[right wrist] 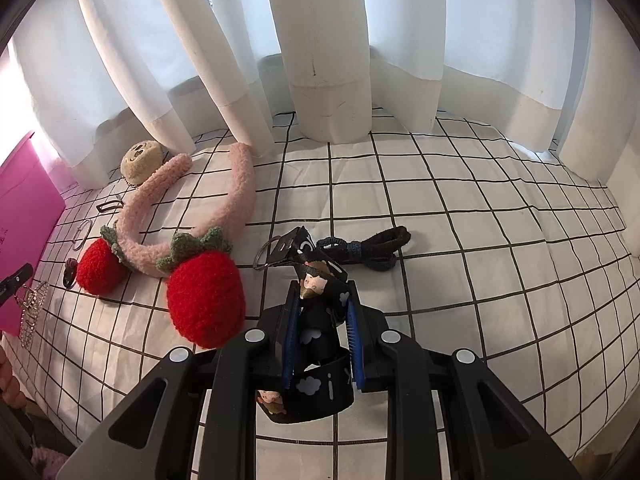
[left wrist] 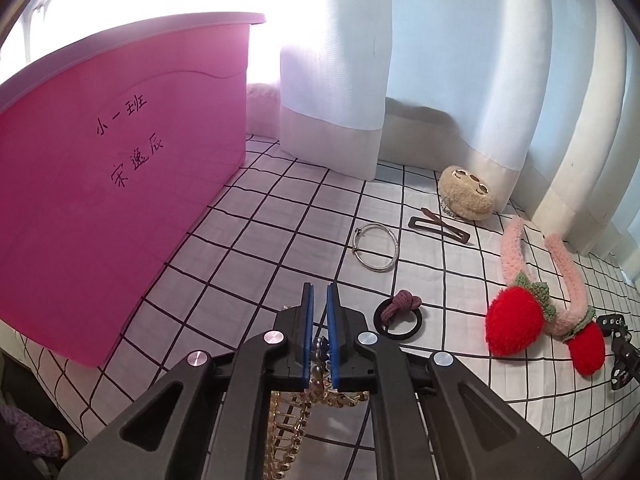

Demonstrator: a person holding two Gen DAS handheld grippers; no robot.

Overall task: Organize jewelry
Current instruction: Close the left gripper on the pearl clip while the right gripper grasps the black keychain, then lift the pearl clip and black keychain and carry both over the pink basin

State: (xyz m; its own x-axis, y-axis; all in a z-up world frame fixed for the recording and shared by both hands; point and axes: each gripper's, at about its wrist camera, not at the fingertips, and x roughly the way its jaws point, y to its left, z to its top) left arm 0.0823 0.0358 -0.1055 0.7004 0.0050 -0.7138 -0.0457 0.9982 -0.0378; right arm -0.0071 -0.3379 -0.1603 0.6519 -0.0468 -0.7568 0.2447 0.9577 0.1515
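My left gripper (left wrist: 320, 292) is shut on a gold hair claw clip (left wrist: 296, 416) that hangs below its blue pads, beside the pink box (left wrist: 120, 200). The clip also shows in the right wrist view (right wrist: 32, 308). My right gripper (right wrist: 323, 292) is shut on a black printed strap (right wrist: 320, 304) with a metal ring (right wrist: 276, 252), lifted off the bed. On the checked sheet lie a silver bangle (left wrist: 376, 250), a purple-knotted hair tie (left wrist: 400, 312), a brown hair clip (left wrist: 438, 230), a pink strawberry headband (right wrist: 192, 240) and dark hair ties (right wrist: 368, 248).
A beige plush purse (left wrist: 466, 196) with a chain sits by the white curtains (right wrist: 328, 60) at the back. The pink box stands tall on the left, handwriting on its side. The checked sheet (right wrist: 480, 240) stretches to the right.
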